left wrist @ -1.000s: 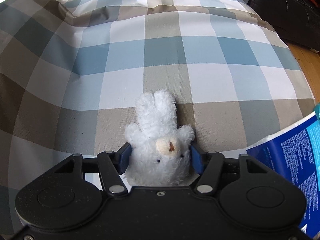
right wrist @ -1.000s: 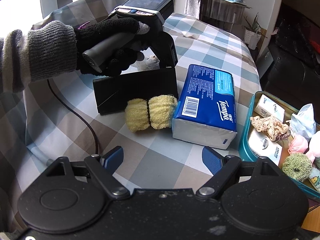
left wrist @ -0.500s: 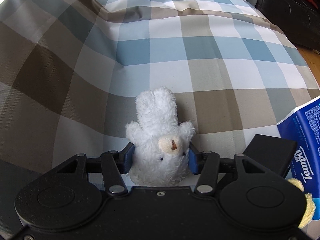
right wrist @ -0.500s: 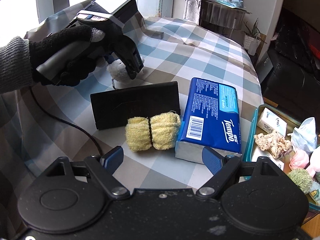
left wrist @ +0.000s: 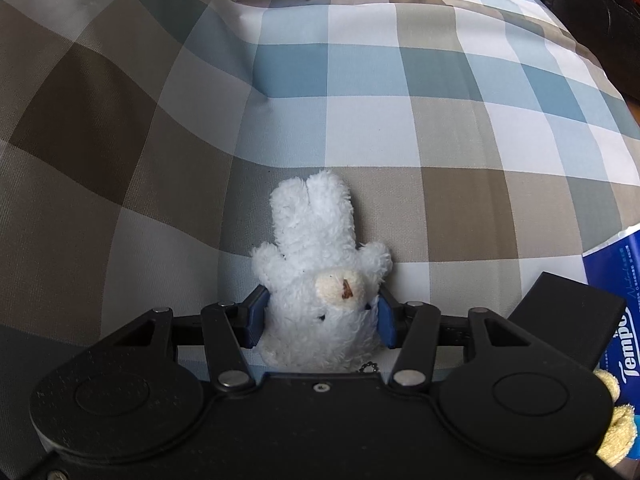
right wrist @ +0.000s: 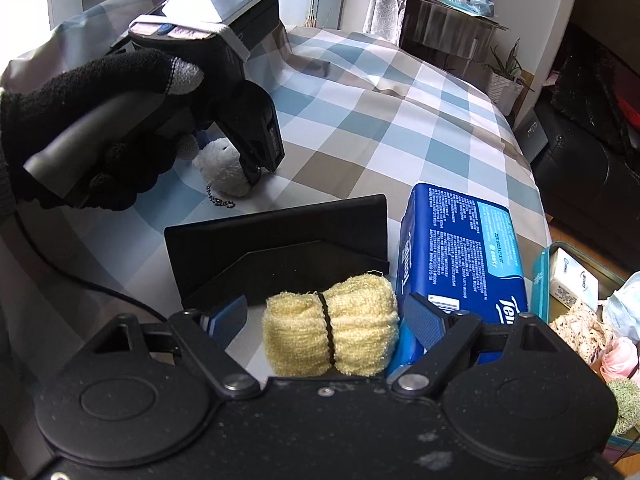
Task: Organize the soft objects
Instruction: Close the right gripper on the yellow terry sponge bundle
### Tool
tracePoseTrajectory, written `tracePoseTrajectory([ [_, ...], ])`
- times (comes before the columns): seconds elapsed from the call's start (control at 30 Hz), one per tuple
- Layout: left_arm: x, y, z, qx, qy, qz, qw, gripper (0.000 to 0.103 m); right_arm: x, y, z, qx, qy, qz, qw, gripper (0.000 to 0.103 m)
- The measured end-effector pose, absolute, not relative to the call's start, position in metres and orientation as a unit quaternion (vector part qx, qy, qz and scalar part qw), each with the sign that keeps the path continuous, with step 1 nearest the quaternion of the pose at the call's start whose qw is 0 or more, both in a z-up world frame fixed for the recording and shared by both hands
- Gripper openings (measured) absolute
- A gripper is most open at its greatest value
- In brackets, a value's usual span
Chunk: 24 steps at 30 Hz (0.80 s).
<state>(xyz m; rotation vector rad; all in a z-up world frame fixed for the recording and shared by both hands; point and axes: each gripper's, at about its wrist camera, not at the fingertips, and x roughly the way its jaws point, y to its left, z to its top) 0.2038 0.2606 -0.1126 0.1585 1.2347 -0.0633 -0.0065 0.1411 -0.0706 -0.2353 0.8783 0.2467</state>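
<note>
My left gripper (left wrist: 318, 316) is shut on a small white plush bear (left wrist: 318, 276), head toward the camera, legs pointing away, over the checked tablecloth (left wrist: 400, 128). In the right wrist view the plush (right wrist: 222, 168) hangs in the left gripper (right wrist: 256, 164), its bead chain touching the cloth. My right gripper (right wrist: 320, 320) is open, its jaws on either side of a yellow rolled towel (right wrist: 332, 328) tied with a black band. The towel lies on the cloth, not gripped.
A blue Tempo tissue pack (right wrist: 460, 248) lies right of the towel. A black folded stand (right wrist: 280, 240) stands behind the towel. A teal tray (right wrist: 540, 280) at the right edge holds tissue packets and several soft items. Dark furniture stands beyond the table.
My right gripper moved forward until its open jaws flank the yellow towel. My left gripper, still holding the plush, shifted left and back from the black stand.
</note>
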Motion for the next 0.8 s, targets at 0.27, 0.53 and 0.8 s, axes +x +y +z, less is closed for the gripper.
tracePoseTrajectory([
  [0.27, 0.208, 0.264, -0.111, 0.062, 0.591, -0.027, 0.804, 0.051, 0.008, 0.151, -0.091, -0.148, 0.437, 0.112, 0.880, 0.085],
  [0.53, 0.210, 0.263, -0.111, 0.057, 0.597, -0.028, 0.800, 0.051, 0.010, 0.161, -0.107, -0.191, 0.439, 0.113, 0.870, 0.085],
  [0.8, 0.212, 0.263, -0.111, 0.055, 0.597, -0.028, 0.800, 0.051, 0.007, 0.158, -0.102, -0.184, 0.447, 0.115, 0.868, 0.068],
])
